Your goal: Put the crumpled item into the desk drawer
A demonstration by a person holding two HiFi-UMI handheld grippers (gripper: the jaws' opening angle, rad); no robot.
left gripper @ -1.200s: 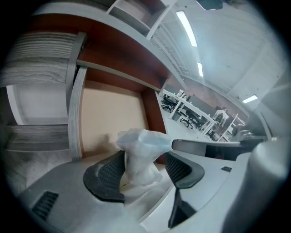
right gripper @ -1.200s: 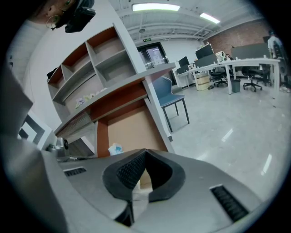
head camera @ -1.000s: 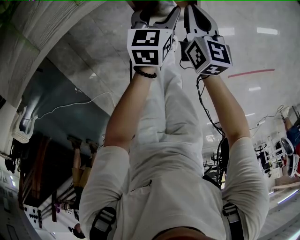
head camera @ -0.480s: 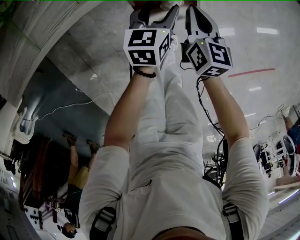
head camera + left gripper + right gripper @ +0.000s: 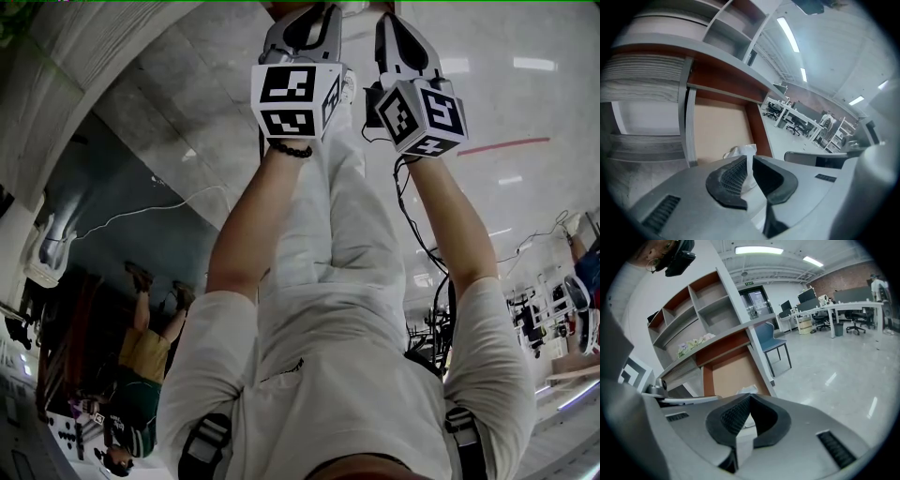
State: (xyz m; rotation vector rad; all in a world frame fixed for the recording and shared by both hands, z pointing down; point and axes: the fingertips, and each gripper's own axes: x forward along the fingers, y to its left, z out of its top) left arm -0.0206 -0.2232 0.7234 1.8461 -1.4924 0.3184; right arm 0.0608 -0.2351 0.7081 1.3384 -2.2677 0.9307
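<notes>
1. White and wrinkled, the crumpled item sits before the desk, against its brown recess.
2. My left gripper, jaws just closing, pinches a thin fold of it; my right gripper has its jaws together.

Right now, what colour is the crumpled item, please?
White item, clearest in the left gripper view.

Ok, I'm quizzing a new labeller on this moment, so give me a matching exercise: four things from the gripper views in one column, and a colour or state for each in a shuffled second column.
1. crumpled item
2. chair
3. left gripper
4. right gripper

A. jaws meeting at the tips
B. white
C. jaws pinching item 1
D. blue

Pairs: 1-B, 2-D, 3-C, 4-A.
The left gripper's jaws have just been closing, with the crumpled item between them.
</notes>
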